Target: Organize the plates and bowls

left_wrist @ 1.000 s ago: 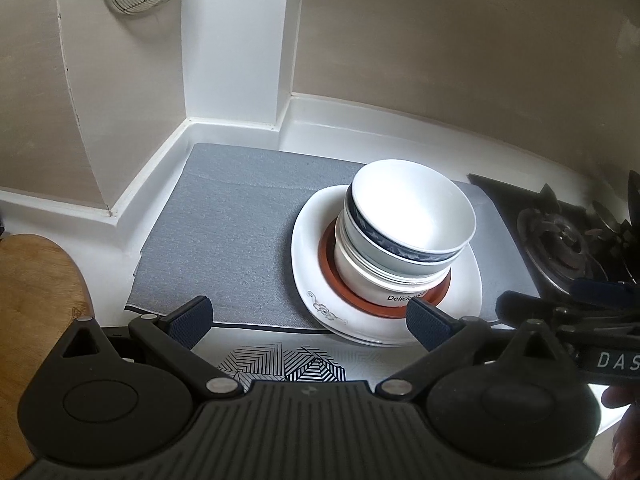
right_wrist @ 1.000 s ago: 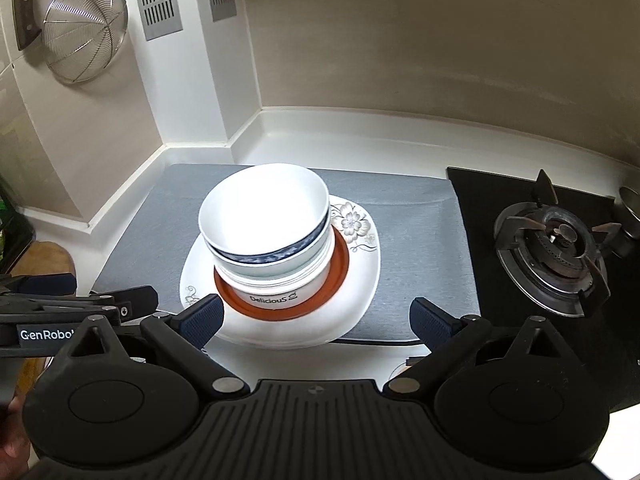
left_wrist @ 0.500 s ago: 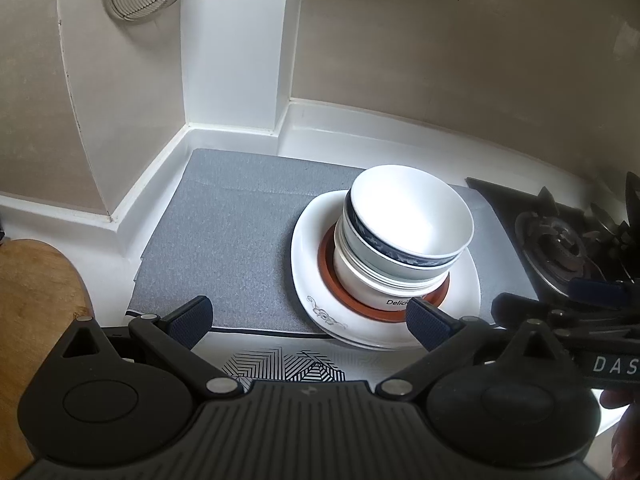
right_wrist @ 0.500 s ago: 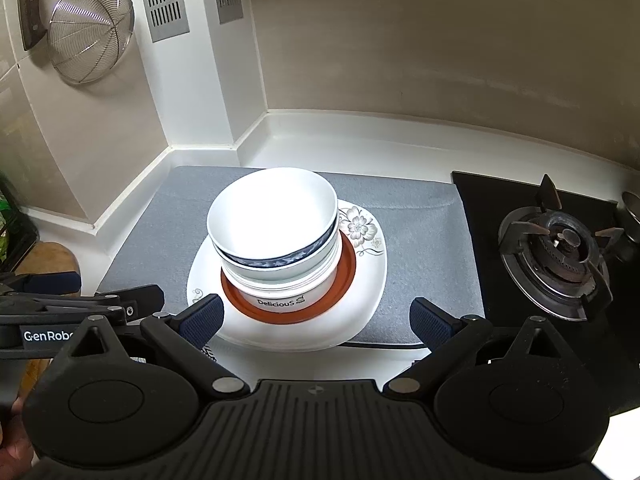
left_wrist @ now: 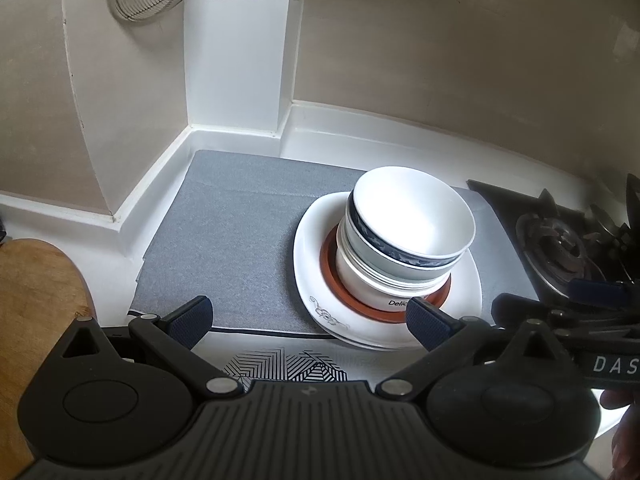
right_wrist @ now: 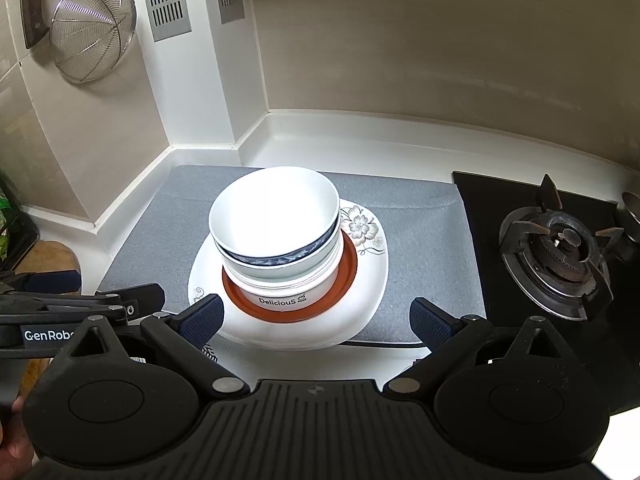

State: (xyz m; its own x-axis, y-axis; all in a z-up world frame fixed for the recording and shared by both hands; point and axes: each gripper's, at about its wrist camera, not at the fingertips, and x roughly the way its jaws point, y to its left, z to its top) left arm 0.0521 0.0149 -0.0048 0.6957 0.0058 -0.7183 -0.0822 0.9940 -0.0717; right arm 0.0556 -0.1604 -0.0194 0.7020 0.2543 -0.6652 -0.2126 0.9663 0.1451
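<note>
A stack of bowls (left_wrist: pixel 404 240) (right_wrist: pixel 280 232) sits on a red-rimmed plate (right_wrist: pixel 349 270) on white flowered plates (left_wrist: pixel 316 264) (right_wrist: pixel 368 280), all on a grey mat (left_wrist: pixel 232 232) (right_wrist: pixel 420 240). The top bowl is plain white; under it is a blue-banded bowl, then one marked "Delicious". My left gripper (left_wrist: pixel 308 316) is open and empty, in front of the stack's left side. My right gripper (right_wrist: pixel 316 316) is open and empty, just in front of the stack. Each gripper also shows in the other's view, the right one (left_wrist: pixel 560 312) and the left one (right_wrist: pixel 80 300).
A gas burner (right_wrist: pixel 560 252) on a black hob stands right of the mat. A wire strainer (right_wrist: pixel 92 28) and a cleaver hang on the left wall. A wooden board (left_wrist: pixel 36 300) lies at the left. A patterned mat (left_wrist: pixel 288 364) lies at the counter's front edge.
Both grippers have drawn back and up a little from the stack, so it looks slightly smaller and farther. The dishes have not moved. Both jaws stay open.
</note>
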